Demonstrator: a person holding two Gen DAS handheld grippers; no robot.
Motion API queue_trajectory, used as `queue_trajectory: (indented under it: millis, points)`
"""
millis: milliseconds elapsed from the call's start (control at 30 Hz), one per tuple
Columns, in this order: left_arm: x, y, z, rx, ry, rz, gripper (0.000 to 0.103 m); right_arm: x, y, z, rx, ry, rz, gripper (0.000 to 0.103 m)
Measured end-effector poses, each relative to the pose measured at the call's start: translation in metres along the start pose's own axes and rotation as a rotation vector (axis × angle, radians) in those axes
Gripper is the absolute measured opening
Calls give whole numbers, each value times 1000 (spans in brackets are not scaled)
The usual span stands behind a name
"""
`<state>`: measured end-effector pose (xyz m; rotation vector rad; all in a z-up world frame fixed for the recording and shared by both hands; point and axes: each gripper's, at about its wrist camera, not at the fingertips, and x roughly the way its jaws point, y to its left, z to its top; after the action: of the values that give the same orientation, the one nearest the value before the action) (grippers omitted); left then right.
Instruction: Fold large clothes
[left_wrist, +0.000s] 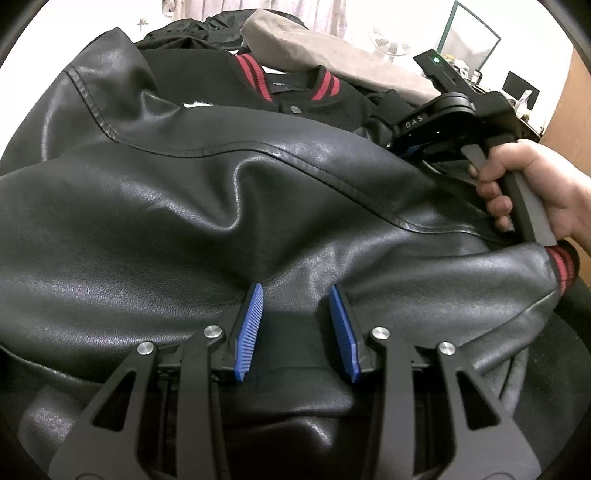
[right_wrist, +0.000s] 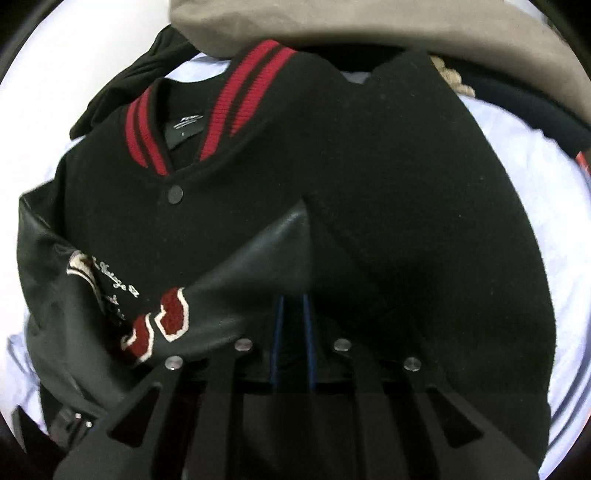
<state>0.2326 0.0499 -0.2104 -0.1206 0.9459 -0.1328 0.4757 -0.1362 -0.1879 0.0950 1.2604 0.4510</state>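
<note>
So my left claw (left_wrist: 297, 295) pinches the sleeve (left_wrist: 258, 206); my right claw (right_wrist: 291, 306), nearly pressed together, nips the jacket (right_wrist: 369, 184), only half folded.

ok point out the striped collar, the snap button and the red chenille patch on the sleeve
striped collar (right_wrist: 255, 74): right wrist view, on the red ribbing right of the neck label
snap button (right_wrist: 175, 194): right wrist view, on the button's face
red chenille patch (right_wrist: 173, 308): right wrist view, on its red pile
</note>
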Motion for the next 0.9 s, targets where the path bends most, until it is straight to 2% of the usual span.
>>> queue_trajectory:
  millis: [67, 100, 167, 267, 367, 533, 667, 833, 900]
  points:
    - [0, 1, 0, 0, 1, -2, 39, -11, 5, -2, -27, -4, -13, 10]
    - [-1, 1, 0, 0, 0, -3, 39, -21, 10, -6, -41, -9, -10, 14]
    - [0, 2, 0, 0, 0, -3, 39, -42, 21, -18, -65, -27, 32, 15]
    - [-1, 2, 0, -1, 0, -6, 39, -87, 40, -58, -127, -73, 90, 15]
    - [-1, 2, 0, 0, 1, -6, 39, -122, 41, -106, -156, -95, 93, 15]
    - [-2, 0, 1, 6, 3, -2, 39, -175, 7, -191, 0, -147, 139, 15]
    - [-5, -4, 3, 27, 8, 17, 39, -211, 3, -253, 47, -188, 134, 15]
    - [-36, -8, 3, 51, -54, 40, 40, -251, -17, -324, 145, -222, 160, 16]
    - [-51, -9, 3, 54, -23, 38, 40, -260, -20, -343, 150, -229, 177, 16]
